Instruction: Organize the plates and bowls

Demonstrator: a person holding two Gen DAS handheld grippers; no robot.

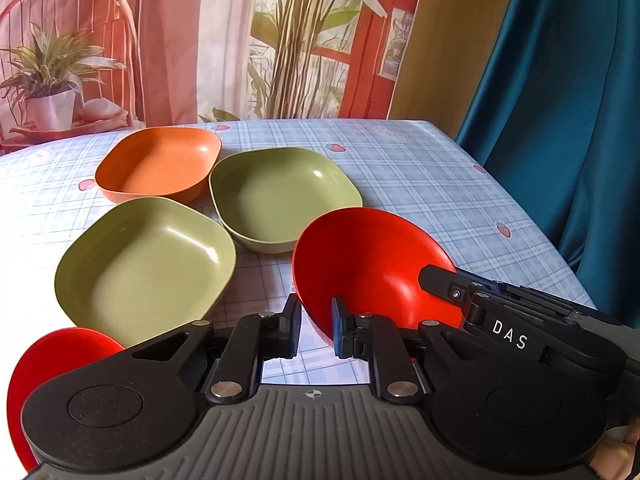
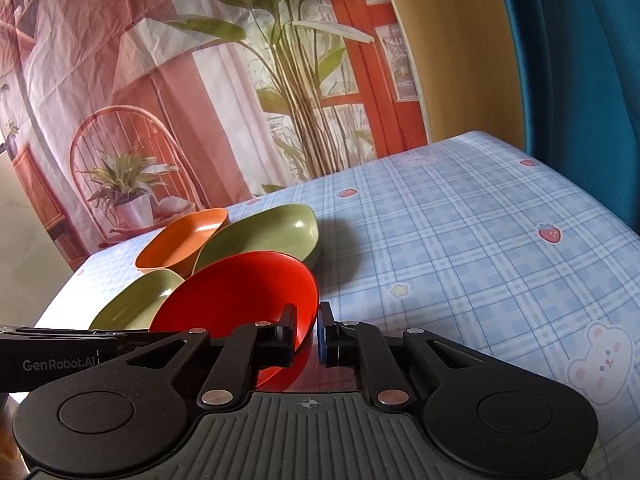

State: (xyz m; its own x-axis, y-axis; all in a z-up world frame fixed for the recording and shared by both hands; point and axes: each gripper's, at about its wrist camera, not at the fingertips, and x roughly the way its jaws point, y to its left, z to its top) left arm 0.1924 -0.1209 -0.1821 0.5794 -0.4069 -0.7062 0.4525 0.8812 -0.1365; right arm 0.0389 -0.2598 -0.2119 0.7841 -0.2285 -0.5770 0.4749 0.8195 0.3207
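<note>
A round red bowl [image 1: 372, 264] is tilted above the table, held at its rim by my right gripper [image 2: 307, 336], which is shut on it; the bowl also shows in the right wrist view [image 2: 240, 300]. My left gripper [image 1: 316, 332] is open, its jaws on either side of the bowl's near rim without closing on it. Two green square plates [image 1: 148, 264] [image 1: 280, 196] and an orange square plate [image 1: 160, 164] lie on the checked tablecloth. A second red bowl [image 1: 52, 356] sits at the lower left, partly hidden by my left gripper.
The table [image 2: 460, 240] has a blue checked cloth with strawberry prints; its right edge runs by a teal curtain [image 1: 560, 100]. A printed backdrop [image 1: 200, 40] with plants and a chair hangs behind the far edge.
</note>
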